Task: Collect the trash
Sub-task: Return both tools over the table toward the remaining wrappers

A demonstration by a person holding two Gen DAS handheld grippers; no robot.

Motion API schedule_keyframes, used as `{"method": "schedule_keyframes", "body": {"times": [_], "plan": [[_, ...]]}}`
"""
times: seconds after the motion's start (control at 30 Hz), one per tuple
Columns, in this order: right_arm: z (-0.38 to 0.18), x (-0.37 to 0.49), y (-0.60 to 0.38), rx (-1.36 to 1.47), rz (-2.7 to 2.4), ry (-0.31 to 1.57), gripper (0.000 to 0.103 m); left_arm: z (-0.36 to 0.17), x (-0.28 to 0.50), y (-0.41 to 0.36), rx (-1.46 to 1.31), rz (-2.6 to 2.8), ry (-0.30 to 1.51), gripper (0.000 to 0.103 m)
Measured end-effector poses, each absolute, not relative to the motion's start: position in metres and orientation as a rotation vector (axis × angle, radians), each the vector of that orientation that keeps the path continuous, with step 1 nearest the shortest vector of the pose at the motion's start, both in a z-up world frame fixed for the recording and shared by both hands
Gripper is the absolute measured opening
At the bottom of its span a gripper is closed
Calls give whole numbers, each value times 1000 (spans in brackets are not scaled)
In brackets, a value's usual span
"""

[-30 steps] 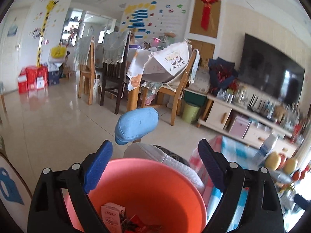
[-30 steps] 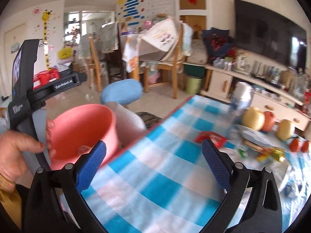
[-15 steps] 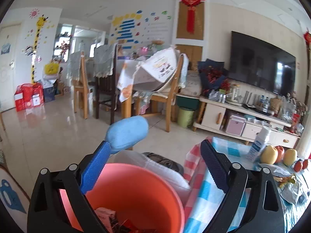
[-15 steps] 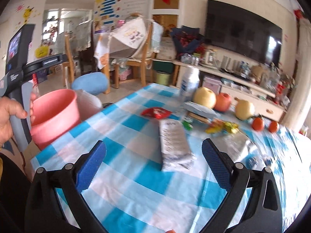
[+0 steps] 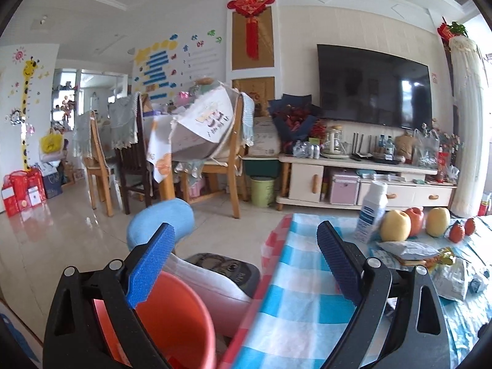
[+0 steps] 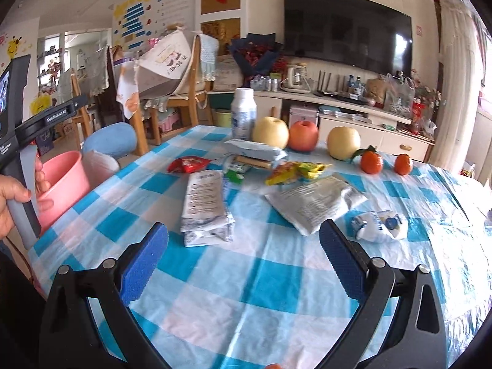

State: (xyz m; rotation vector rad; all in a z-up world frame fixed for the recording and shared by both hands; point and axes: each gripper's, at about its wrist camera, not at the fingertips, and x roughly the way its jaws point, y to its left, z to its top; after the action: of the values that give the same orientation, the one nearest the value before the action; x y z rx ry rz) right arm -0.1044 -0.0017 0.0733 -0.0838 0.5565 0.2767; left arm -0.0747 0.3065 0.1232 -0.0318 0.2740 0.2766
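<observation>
Blue-checked tablecloth (image 6: 276, 276) now fills the right wrist view, where 0.5 s ago the pink bucket (image 6: 61, 181) sat larger at the left — the right gripper (image 6: 243, 264) has swung toward the litter, jaws wide and empty above a white packet (image 6: 206, 209), a silver pouch (image 6: 316, 203) and a red wrapper (image 6: 189, 164). The left gripper (image 5: 246, 269), also wide and empty, has turned right — more table and 2 yellow pears (image 5: 415, 223) show, the bucket low at left
</observation>
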Motion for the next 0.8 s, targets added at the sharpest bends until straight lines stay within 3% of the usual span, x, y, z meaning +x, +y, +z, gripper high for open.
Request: {"method": "schedule_keyframes", "body": {"times": [0.43, 0.8], "plan": [[71, -84, -46, 46, 248, 617, 99, 100, -52, 247, 48, 134, 423, 93], [69, -52, -99, 164, 161, 742, 99, 77, -35, 198, -72, -83, 644, 93]]}}
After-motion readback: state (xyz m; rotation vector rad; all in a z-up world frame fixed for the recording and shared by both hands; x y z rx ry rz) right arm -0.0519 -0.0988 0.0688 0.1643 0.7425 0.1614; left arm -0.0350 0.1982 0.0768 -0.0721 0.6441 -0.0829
